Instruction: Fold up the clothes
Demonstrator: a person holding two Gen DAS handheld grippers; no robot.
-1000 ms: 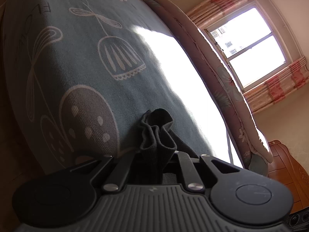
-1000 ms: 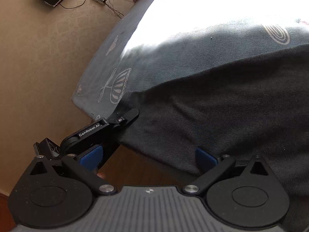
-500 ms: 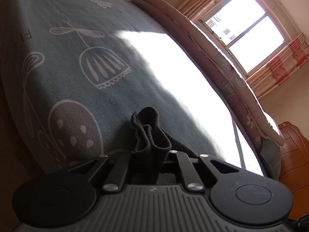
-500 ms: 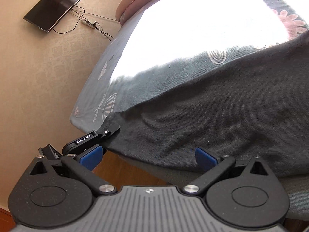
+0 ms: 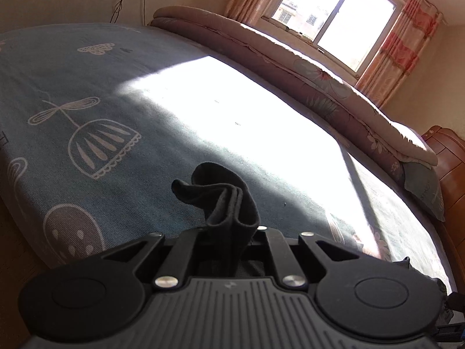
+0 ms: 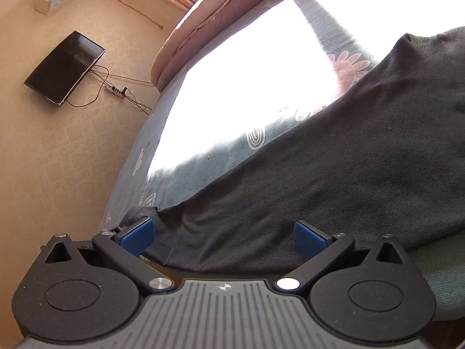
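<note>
Garment (image 6: 334, 174) edge across bedspread (image 5: 87, 87), sunlit

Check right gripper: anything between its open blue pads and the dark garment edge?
Nothing visible. The right gripper is open, and the dark grey knit garment lies directly between its blue pads on the teal patterned bedspread.

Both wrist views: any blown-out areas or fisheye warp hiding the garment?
Left wrist: the sunlit patch on the bedsheet clips to white and the window is overexposed; the dark garment in the left gripper stays readable. Right wrist: the same glare washes out the sheet, the garment keeps its texture, and the bed edge bows strongly.
</note>
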